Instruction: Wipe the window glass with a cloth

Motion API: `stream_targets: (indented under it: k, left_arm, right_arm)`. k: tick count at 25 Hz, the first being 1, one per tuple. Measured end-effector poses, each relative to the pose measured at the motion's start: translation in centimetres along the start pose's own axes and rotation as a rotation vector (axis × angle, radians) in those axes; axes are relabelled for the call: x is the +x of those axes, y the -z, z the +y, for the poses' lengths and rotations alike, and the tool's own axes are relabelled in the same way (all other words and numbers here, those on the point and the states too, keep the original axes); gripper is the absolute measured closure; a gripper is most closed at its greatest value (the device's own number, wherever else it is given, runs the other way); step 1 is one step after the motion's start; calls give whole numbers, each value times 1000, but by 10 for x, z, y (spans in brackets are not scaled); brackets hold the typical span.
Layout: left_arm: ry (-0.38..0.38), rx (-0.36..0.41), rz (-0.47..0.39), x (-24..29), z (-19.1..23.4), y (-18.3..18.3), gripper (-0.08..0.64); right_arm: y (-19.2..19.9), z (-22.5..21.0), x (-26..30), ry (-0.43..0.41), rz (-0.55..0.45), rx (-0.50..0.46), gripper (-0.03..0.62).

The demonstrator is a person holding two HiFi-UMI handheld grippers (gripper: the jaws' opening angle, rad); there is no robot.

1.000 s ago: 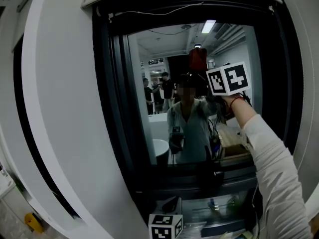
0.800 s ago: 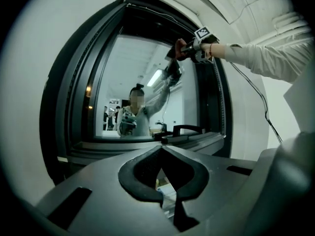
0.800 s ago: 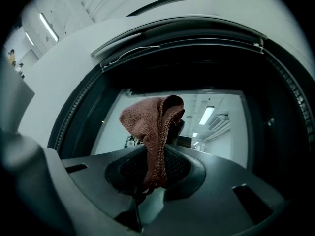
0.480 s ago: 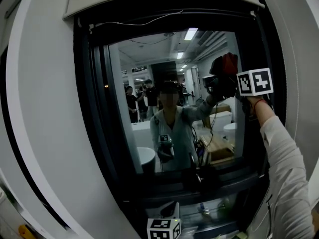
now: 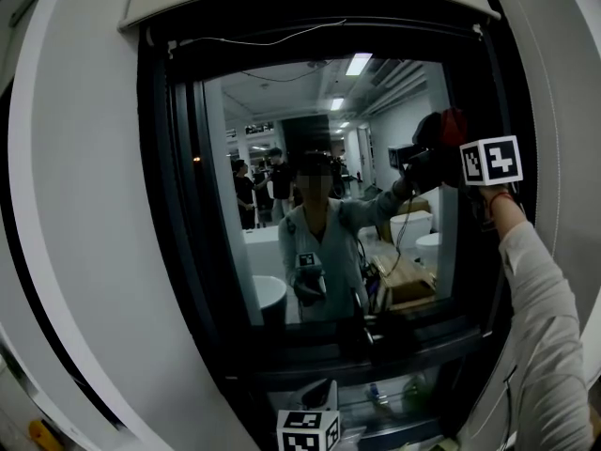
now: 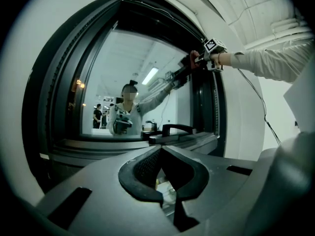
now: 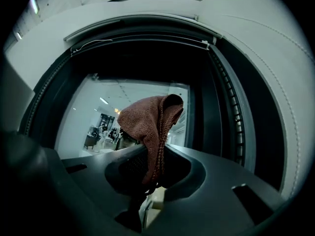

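The window glass (image 5: pixel 282 101) sits in a dark frame and mirrors a lit room and a person. My right gripper (image 5: pixel 441 158) is raised at the pane's upper right, close to the frame's right side, and is shut on a reddish-brown cloth (image 5: pixel 451 125). In the right gripper view the cloth (image 7: pixel 150 122) bunches above the jaws, against the glass (image 7: pixel 88 127). My left gripper (image 5: pixel 308 430) hangs low under the sill, only its marker cube showing. Its jaws (image 6: pixel 162 149) meet with nothing between them. The left gripper view also shows the right gripper (image 6: pixel 204 57) and the cloth (image 6: pixel 189 62) on the pane.
A dark window handle (image 6: pixel 179 128) lies along the sill at the lower right of the pane. The thick dark frame (image 5: pixel 183 205) and white curved wall (image 5: pixel 84 205) surround the glass. Small items sit on a shelf (image 5: pixel 394 397) below the sill.
The right gripper has carried the cloth across the glass from the upper middle to the right edge, and slightly lower in the last half second. The left gripper stays low.
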State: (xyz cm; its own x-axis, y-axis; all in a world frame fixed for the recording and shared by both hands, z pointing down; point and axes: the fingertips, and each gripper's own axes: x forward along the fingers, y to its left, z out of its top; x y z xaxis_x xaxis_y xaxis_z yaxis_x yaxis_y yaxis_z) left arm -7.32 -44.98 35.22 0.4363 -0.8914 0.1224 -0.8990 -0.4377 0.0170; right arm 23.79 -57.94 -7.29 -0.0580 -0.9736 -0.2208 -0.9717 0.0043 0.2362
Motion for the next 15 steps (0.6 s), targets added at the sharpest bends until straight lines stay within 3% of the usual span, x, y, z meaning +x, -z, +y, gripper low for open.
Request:
stream_targets:
  k: [6,15]
  left_arm:
    - [0,8,2,-4,0,7,555]
    - [-36,-9,24,-14,12,22,555]
  right_arm:
    - [-4,33,-32,-52,-103,3,524]
    - [3,175,-84,-363,-216,47,523]
